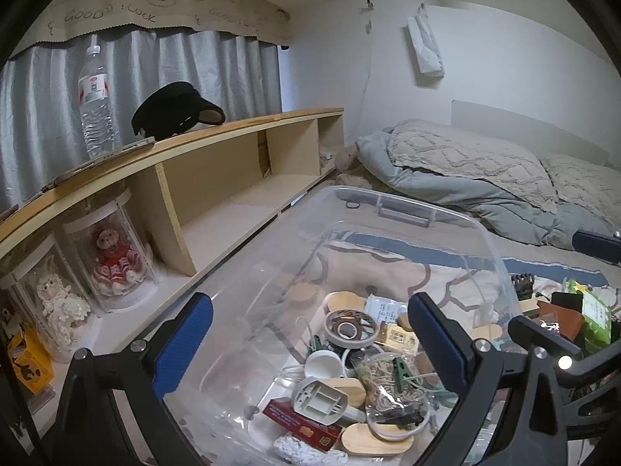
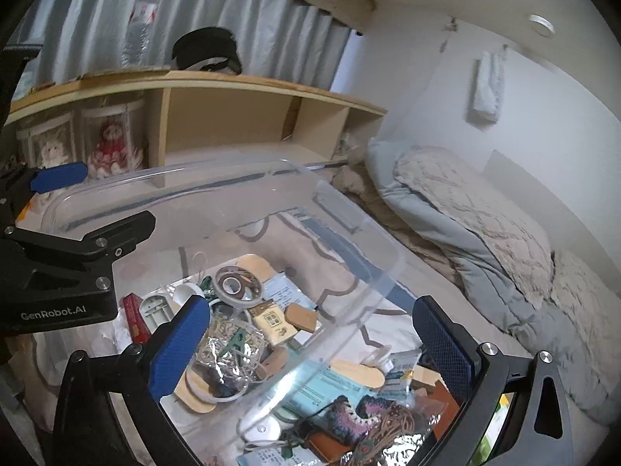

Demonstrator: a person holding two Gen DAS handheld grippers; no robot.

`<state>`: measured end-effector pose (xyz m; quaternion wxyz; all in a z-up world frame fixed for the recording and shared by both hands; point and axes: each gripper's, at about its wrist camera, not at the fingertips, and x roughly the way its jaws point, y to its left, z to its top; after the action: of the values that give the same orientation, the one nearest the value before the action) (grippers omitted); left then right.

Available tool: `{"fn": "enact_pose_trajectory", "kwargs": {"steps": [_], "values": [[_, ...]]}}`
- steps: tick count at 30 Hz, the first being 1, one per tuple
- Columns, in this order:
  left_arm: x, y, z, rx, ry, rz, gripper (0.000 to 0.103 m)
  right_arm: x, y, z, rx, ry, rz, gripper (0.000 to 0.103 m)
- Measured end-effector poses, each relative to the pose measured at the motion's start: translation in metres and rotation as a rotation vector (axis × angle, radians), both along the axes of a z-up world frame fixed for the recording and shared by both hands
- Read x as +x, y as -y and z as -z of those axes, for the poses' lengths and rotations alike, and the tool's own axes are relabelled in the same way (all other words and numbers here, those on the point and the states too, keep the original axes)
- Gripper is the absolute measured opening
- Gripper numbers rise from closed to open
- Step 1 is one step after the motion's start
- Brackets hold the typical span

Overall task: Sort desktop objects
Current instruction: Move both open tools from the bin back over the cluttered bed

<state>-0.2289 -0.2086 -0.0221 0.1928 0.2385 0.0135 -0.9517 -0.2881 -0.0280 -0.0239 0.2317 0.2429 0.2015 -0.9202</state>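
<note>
A clear plastic bin (image 1: 458, 217) (image 2: 271, 167) lies on the bed. It holds a tape roll (image 1: 351, 328) (image 2: 235, 283), a red box (image 1: 302, 423) (image 2: 136, 318), a white cap (image 1: 324, 363), a bag of string with a green clip (image 1: 392, 384) (image 2: 229, 345) and wooden pieces. My left gripper (image 1: 310, 343) (image 2: 116, 198) hangs open over the bin's contents and holds nothing. My right gripper (image 2: 310, 345) (image 1: 547, 283) is open, astride the bin's right wall. Outside that wall lie a crocheted piece (image 2: 361, 415), a teal packet (image 2: 330, 384) and a green pack (image 1: 597, 314).
A low wooden shelf (image 1: 233, 132) runs along the left. It carries a water bottle (image 1: 95, 101) and a black visor (image 1: 174, 110), with doll jars (image 1: 112, 256) in its left compartments. A rumpled duvet (image 1: 465, 171) and pillow lie behind the bin.
</note>
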Motion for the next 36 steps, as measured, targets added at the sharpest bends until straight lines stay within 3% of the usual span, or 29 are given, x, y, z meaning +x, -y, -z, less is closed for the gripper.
{"fn": "enact_pose_trajectory", "kwargs": {"steps": [8,19,24,36], "values": [[0.011,-0.017,-0.006,-0.034,-0.037,0.001,0.102,0.015,-0.041,-0.001,-0.097,-0.015,0.082,0.103],[0.031,-0.033,-0.021,0.021,-0.135,0.045,0.103,0.056,-0.107,-0.018,-0.23,-0.082,0.183,0.103],[0.039,-0.048,-0.023,0.001,-0.159,0.063,0.103,0.085,-0.125,-0.021,-0.264,-0.18,0.211,0.103],[0.057,-0.1,-0.015,-0.041,-0.207,0.192,0.103,0.126,-0.159,0.007,-0.302,-0.264,0.32,0.103]]}}
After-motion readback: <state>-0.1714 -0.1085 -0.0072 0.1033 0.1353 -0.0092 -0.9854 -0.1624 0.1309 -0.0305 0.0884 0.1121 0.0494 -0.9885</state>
